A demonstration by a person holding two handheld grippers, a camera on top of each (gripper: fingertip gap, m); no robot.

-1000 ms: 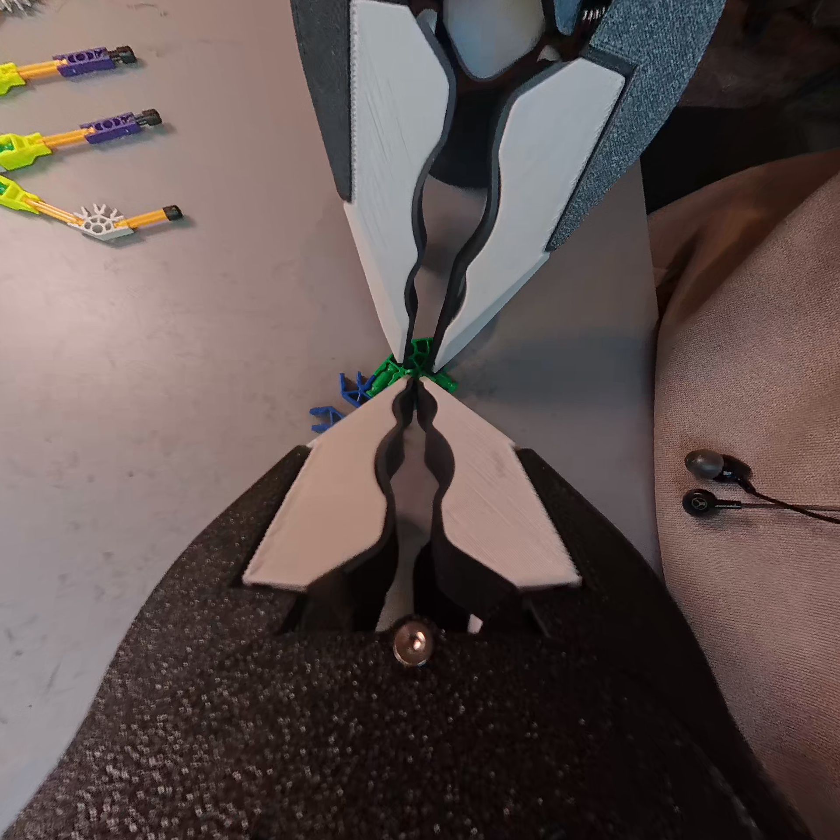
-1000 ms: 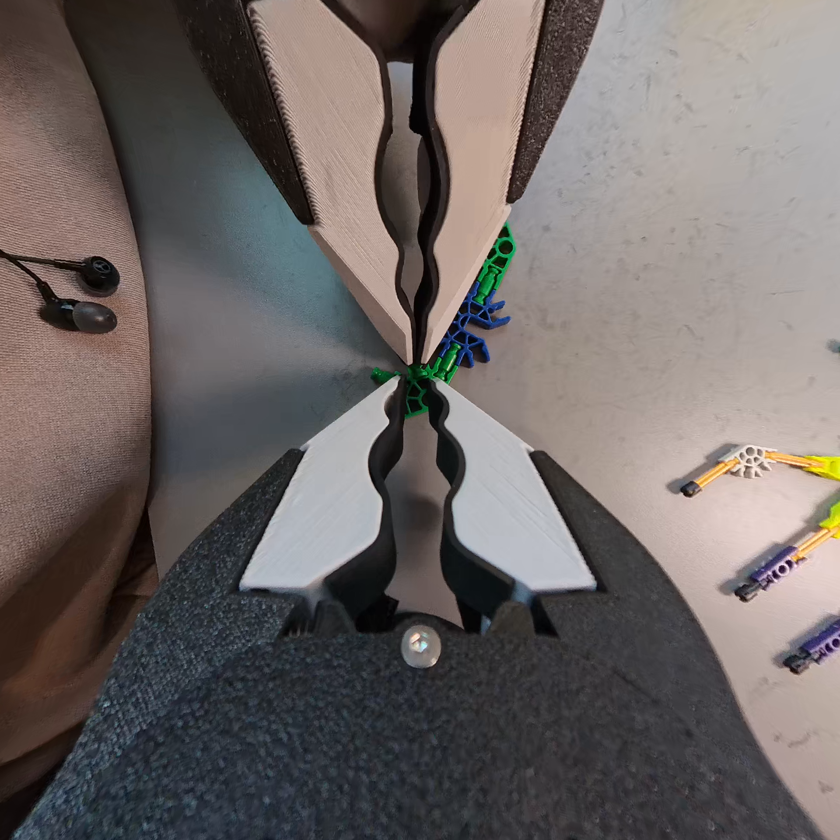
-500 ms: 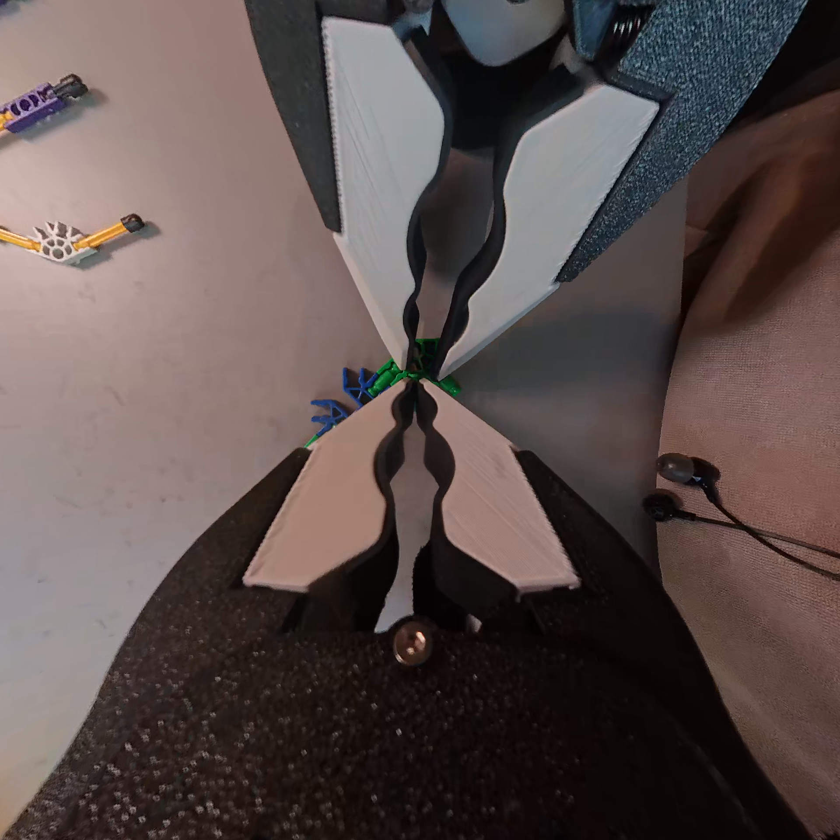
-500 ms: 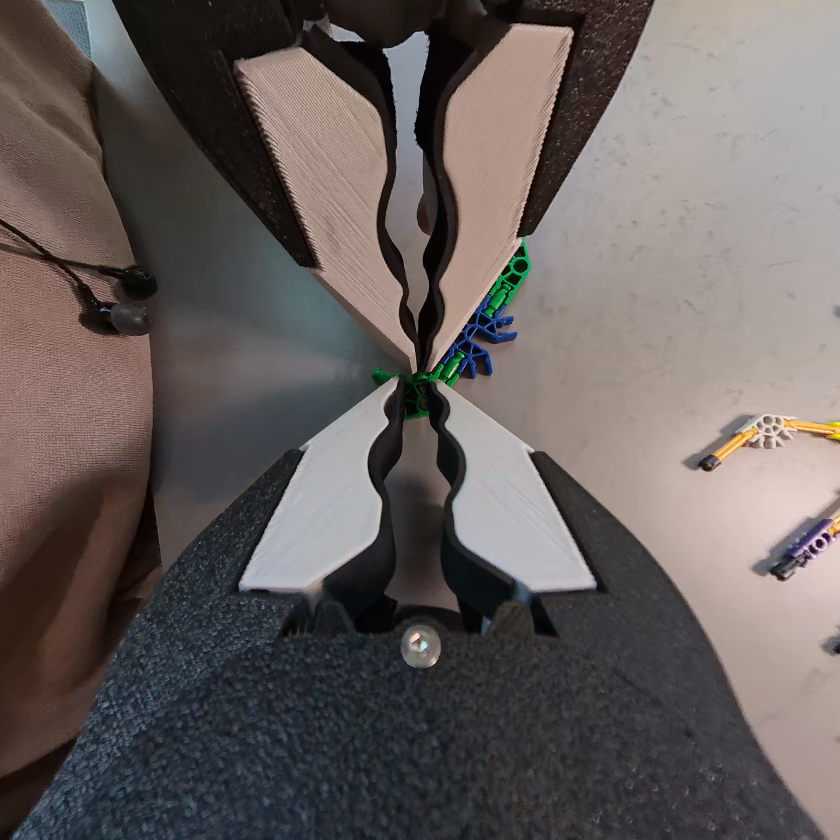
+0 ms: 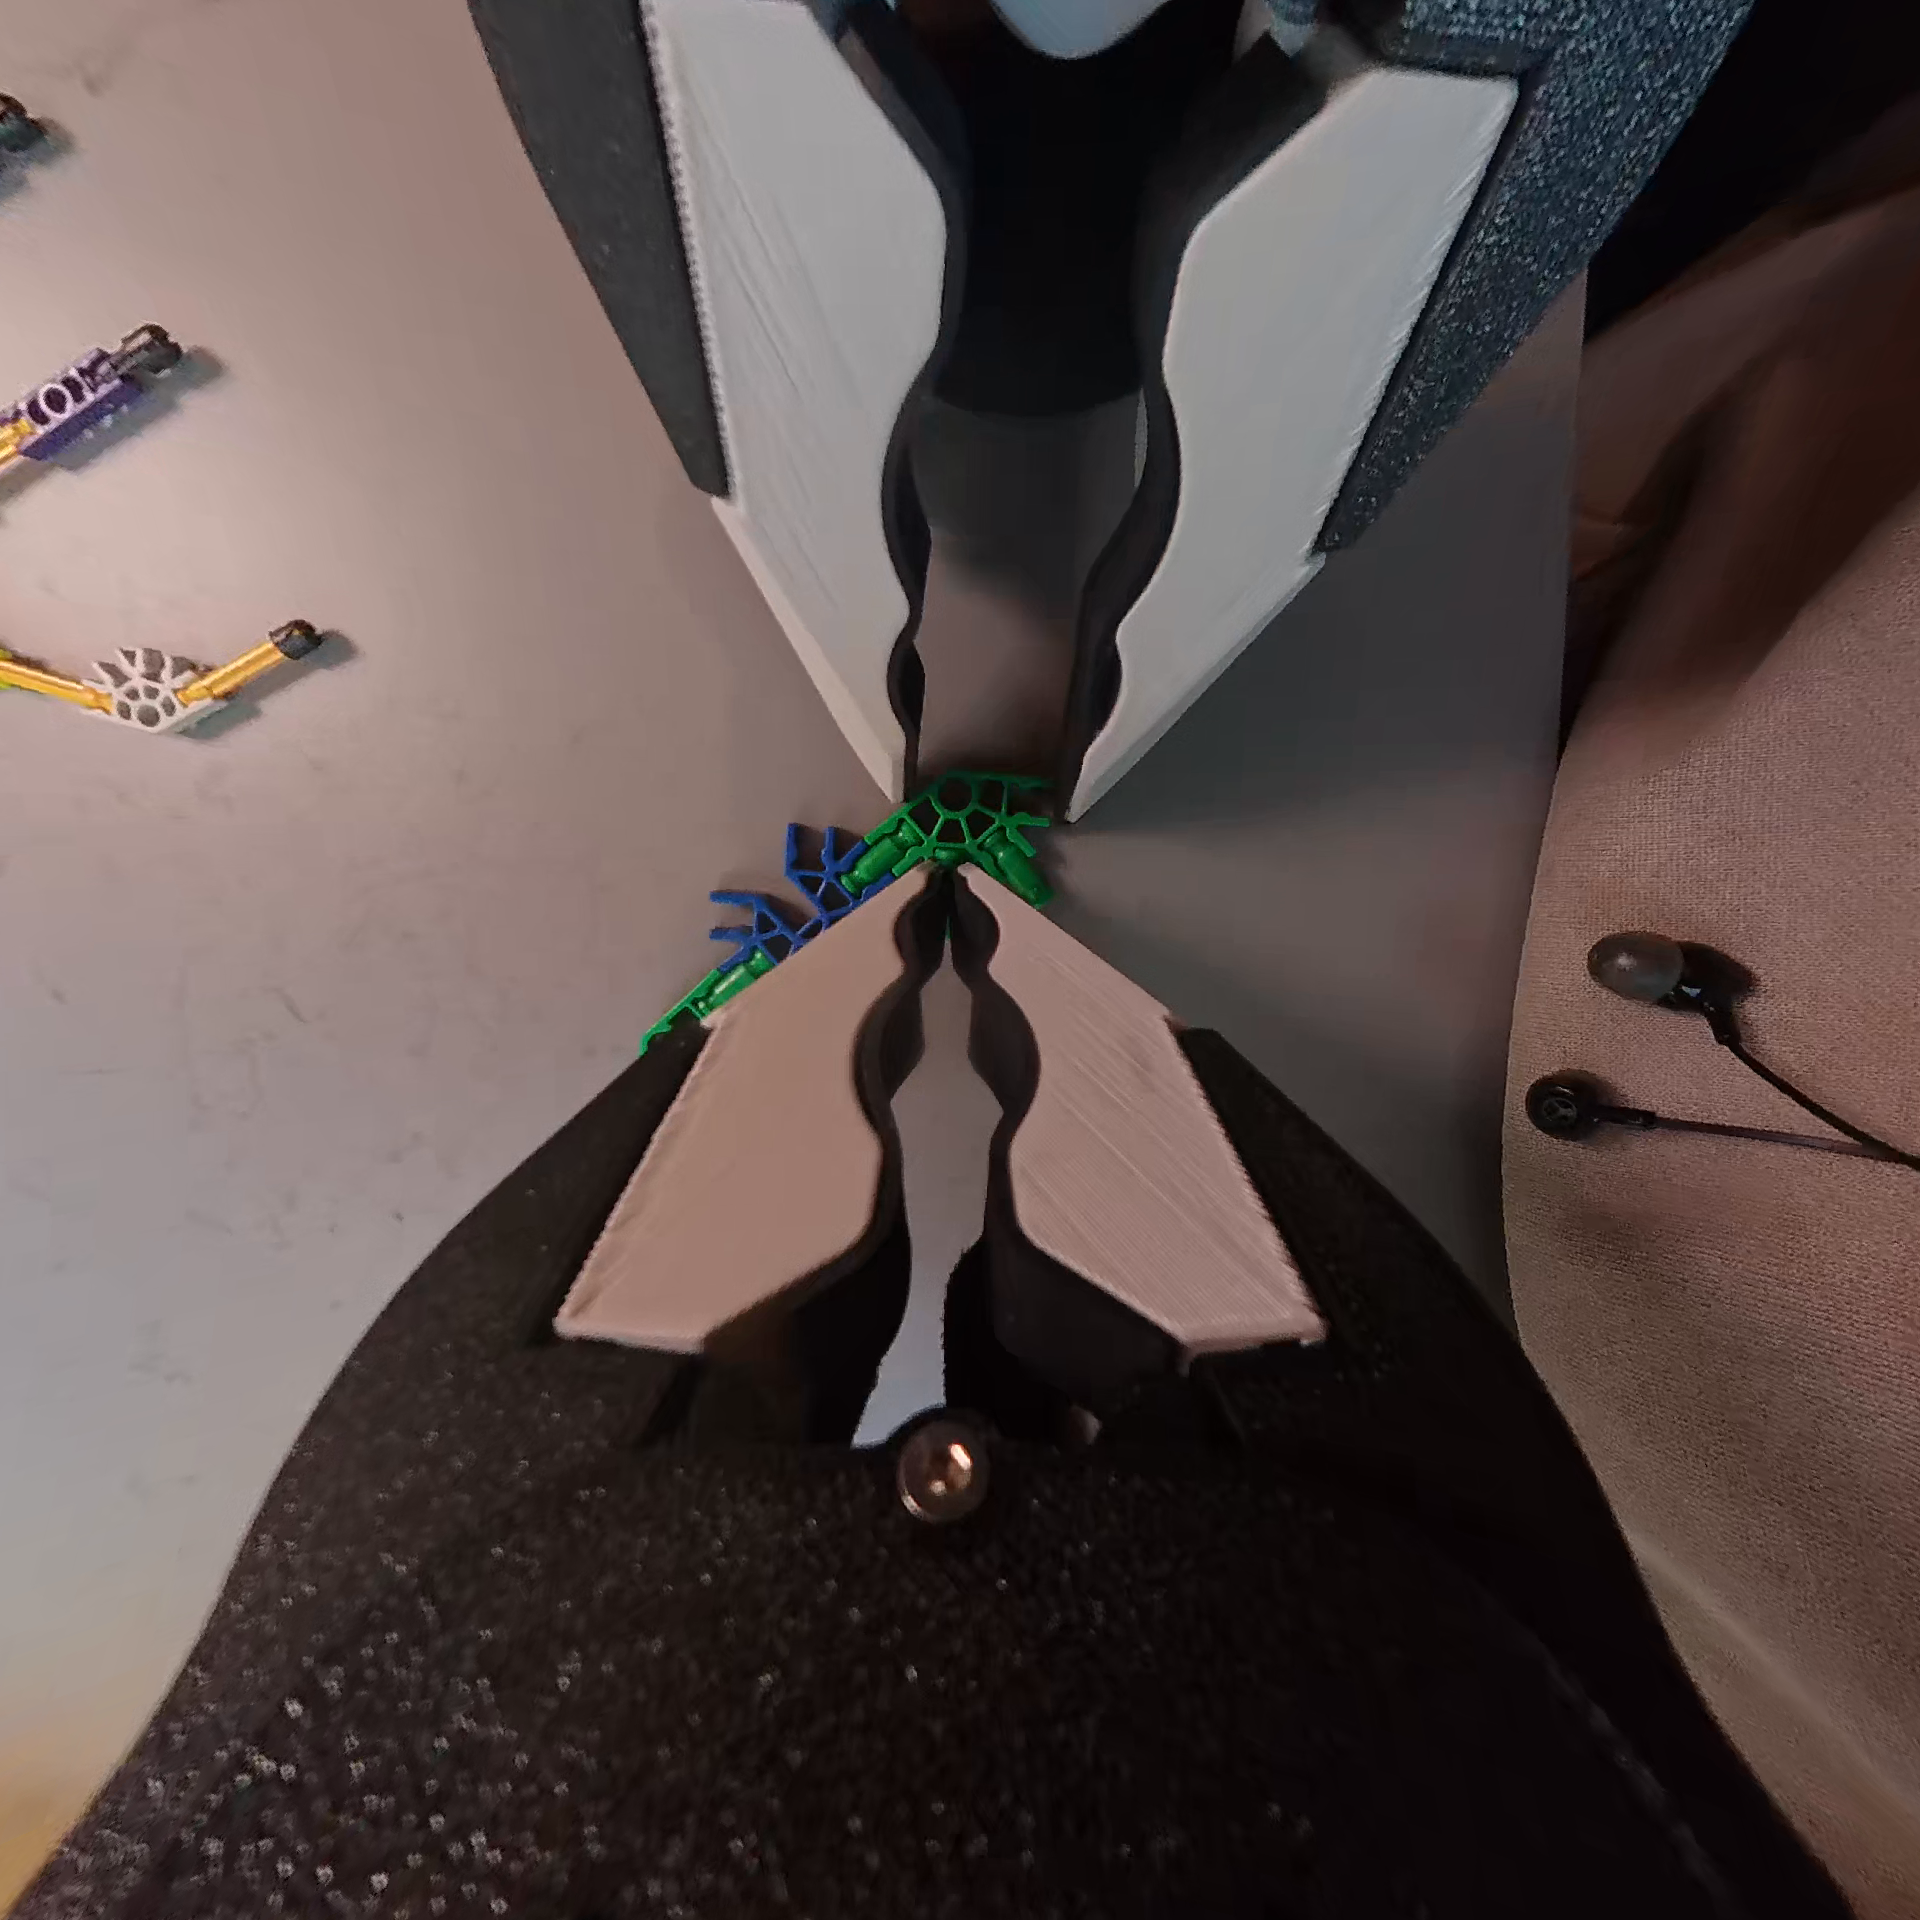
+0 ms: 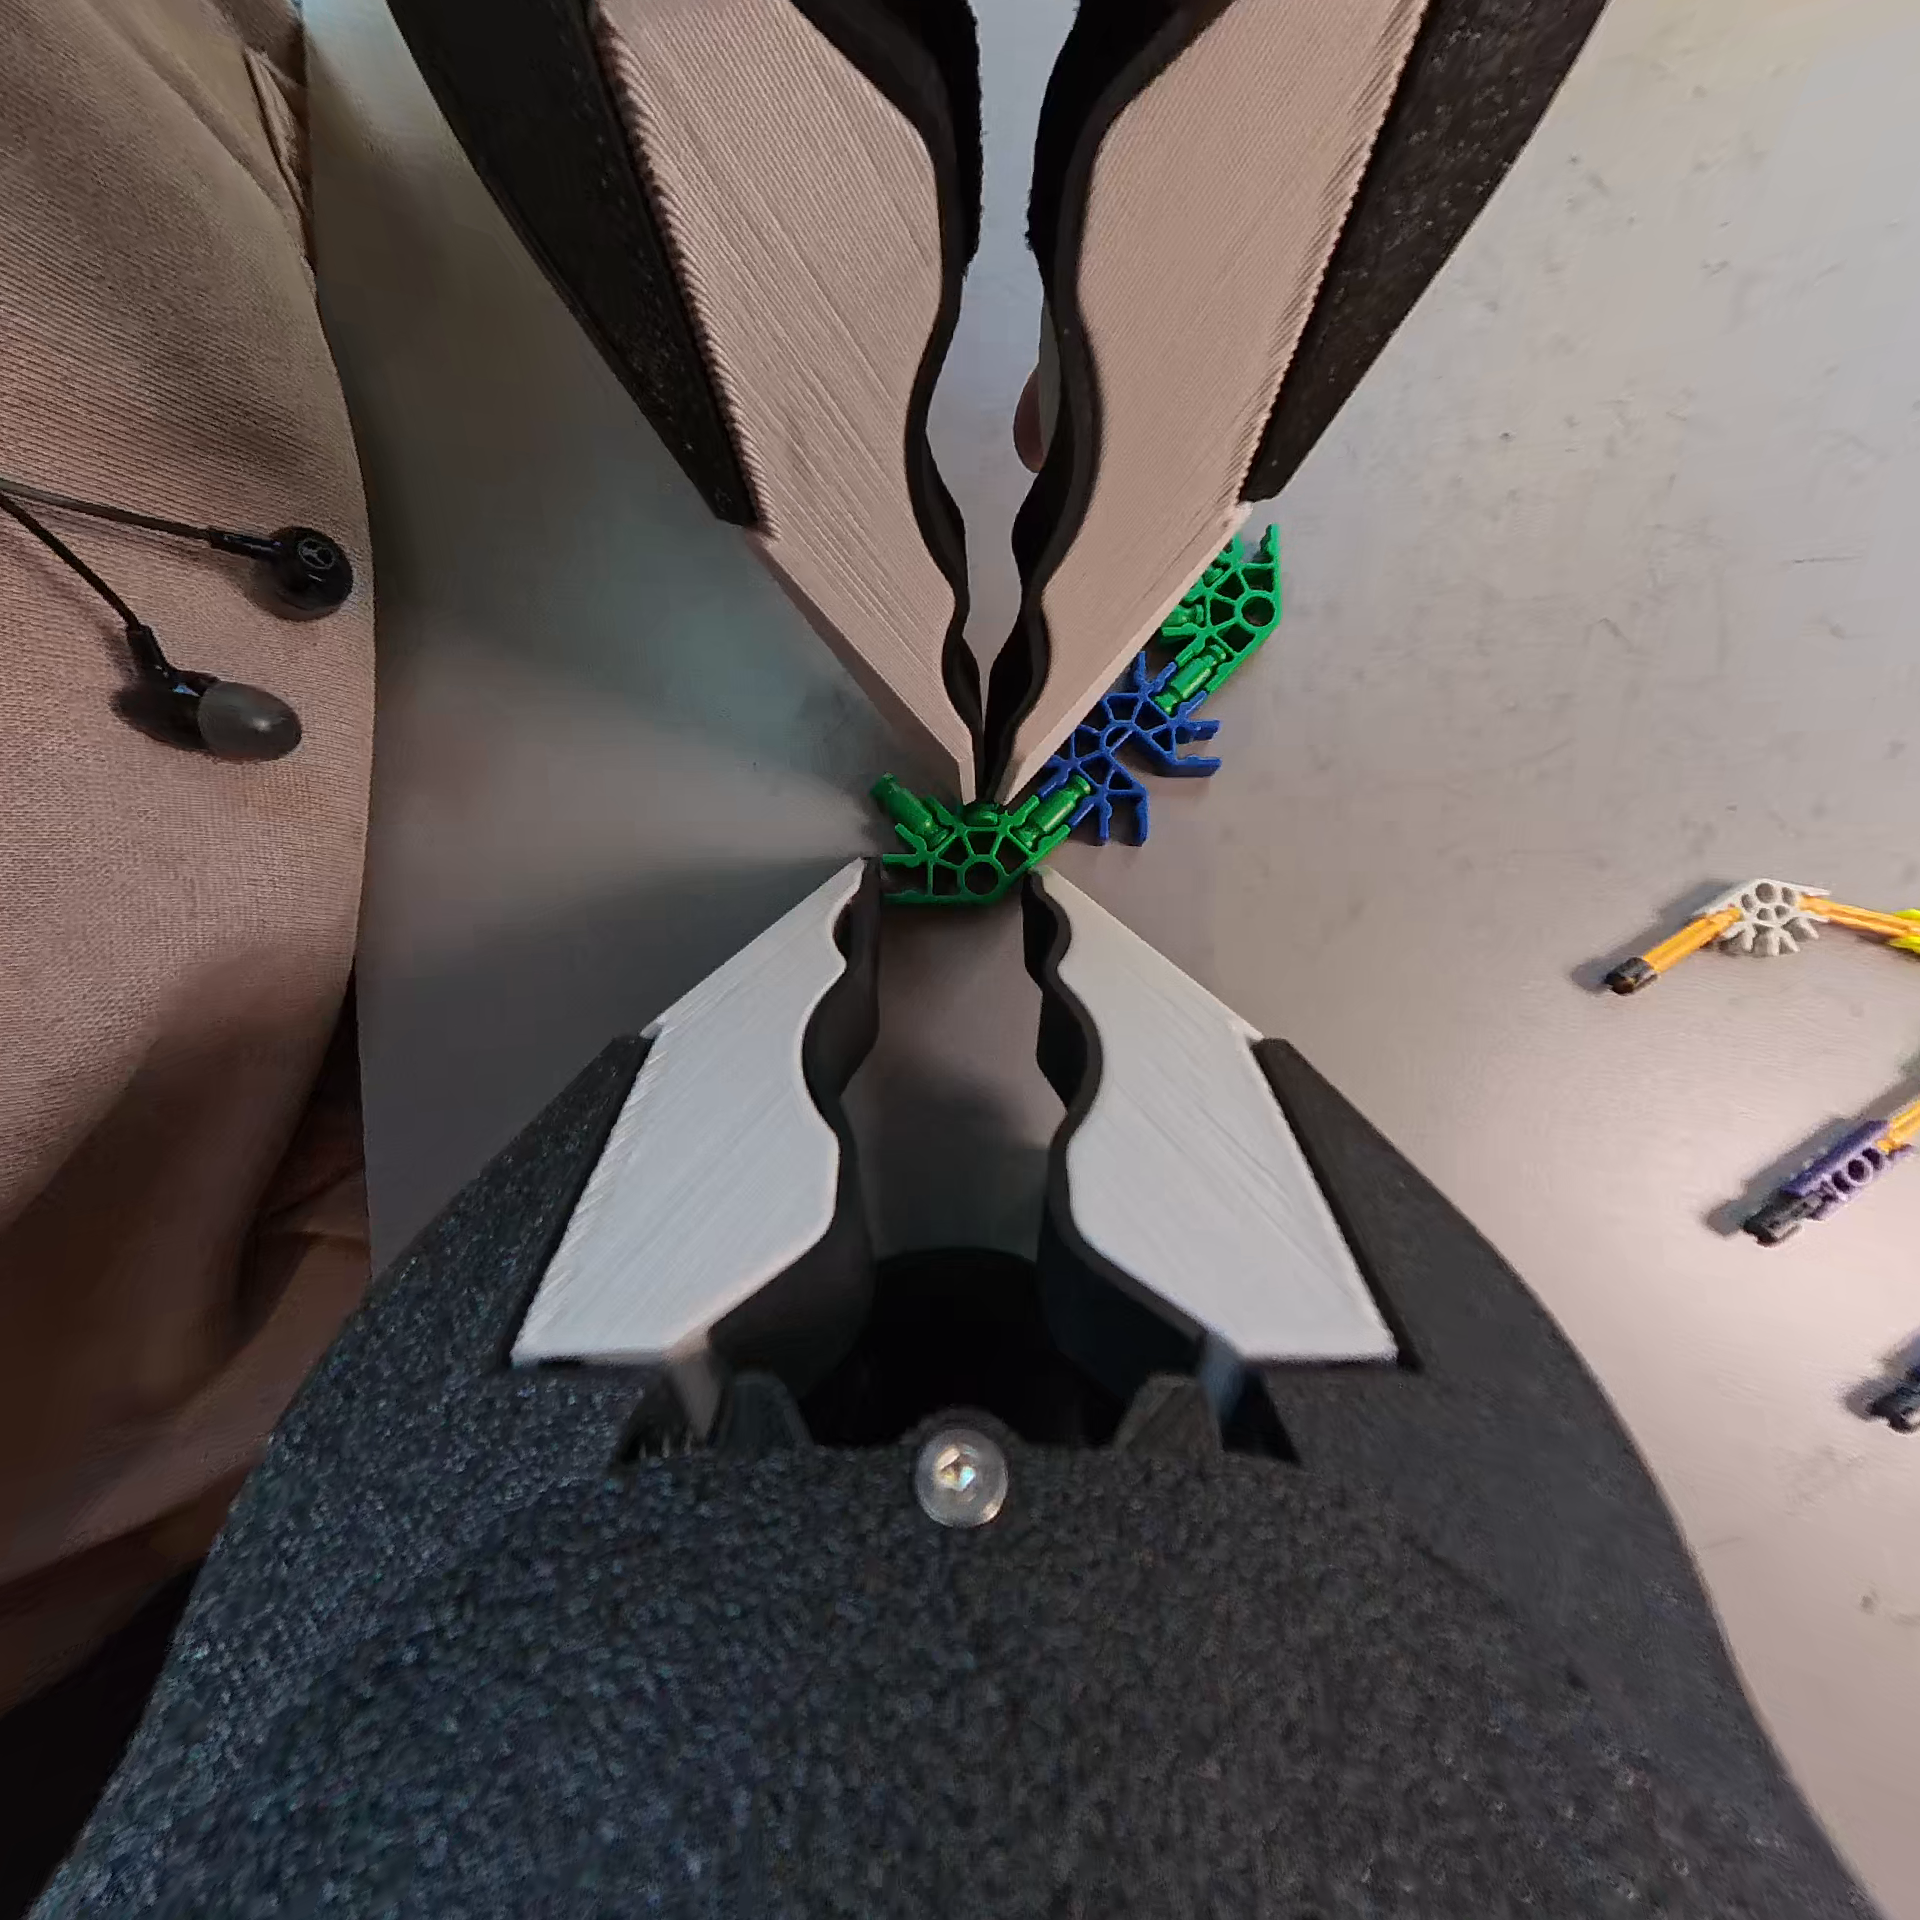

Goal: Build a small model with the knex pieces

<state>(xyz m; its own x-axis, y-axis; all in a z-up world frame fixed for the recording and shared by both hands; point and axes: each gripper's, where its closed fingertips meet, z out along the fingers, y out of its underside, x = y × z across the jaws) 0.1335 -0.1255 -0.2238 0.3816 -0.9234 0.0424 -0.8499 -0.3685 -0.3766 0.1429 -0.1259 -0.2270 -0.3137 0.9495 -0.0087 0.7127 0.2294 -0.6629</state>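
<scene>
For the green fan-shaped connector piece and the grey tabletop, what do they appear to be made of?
Green fan-shaped connector piece: looks like moulded hard plastic, glossy, given its thin open ribs and small highlights; it lies between the tips of both hand-held grippers. Grey tabletop: smooth and matte with faint scuffs and specks, possibly laminate or painted board; the look leaves it open.

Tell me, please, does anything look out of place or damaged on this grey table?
Nothing is spilled or broken. One odd thing: a pair of black wired earbuds lies on beige cloth beside the grey table, apart from the green and blue plastic connector chain that the left gripper holds.
</scene>
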